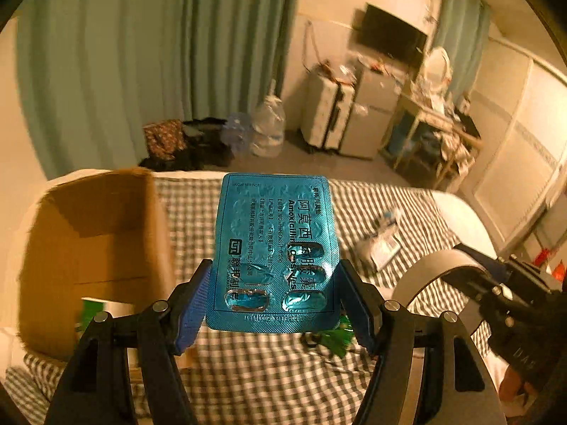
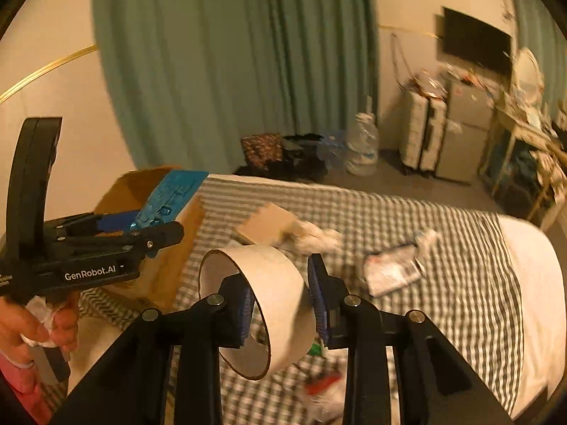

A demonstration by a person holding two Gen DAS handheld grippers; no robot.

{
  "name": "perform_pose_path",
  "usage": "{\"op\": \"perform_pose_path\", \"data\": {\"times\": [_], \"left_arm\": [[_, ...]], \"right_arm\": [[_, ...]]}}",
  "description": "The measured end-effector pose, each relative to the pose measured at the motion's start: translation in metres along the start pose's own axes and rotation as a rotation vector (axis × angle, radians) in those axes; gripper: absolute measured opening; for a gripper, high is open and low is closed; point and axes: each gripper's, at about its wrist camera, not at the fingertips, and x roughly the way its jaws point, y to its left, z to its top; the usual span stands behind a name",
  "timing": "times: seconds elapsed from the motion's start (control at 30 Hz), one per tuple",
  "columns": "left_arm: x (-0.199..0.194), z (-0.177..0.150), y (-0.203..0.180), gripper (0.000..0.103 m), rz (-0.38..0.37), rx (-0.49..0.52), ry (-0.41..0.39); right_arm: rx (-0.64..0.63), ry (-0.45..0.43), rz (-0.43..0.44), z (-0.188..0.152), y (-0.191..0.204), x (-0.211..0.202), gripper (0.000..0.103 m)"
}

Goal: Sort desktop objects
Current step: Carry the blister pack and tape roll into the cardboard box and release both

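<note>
My left gripper (image 1: 273,304) is shut on a blue amoxicillin blister pack (image 1: 274,248), held up flat above the checked bed, just right of an open cardboard box (image 1: 92,248). The left gripper (image 2: 156,226) with the pack (image 2: 170,194) also shows in the right wrist view, over the box (image 2: 141,187). My right gripper (image 2: 280,301) is shut on a wide roll of white tape (image 2: 269,304), with one finger inside the ring. The roll (image 1: 428,276) shows at the right in the left wrist view.
On the checked bedspread (image 2: 425,219) lie a flat tan card (image 2: 265,226), crumpled white tissue (image 2: 315,241), a white packet (image 2: 389,269), and red and green scraps (image 2: 322,382). Green items lie in the box (image 1: 90,313) and under the pack (image 1: 336,340). Floor clutter beyond the bed.
</note>
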Motion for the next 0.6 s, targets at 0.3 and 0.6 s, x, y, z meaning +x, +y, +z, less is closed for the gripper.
{"op": "perform_pose_path", "data": {"times": [0.3,0.6], "left_arm": [[-0.037,0.0,0.112,0.07,0.122,-0.155,-0.016],[-0.001,-0.025,0.193,0.07,0.204,-0.254,0.076]], "right_arm": [[-0.116,0.003,0.193,0.048,0.112,0.038,0.028],[-0.167,0.12,0.297,0.053,0.185,0.121,0.028]]}}
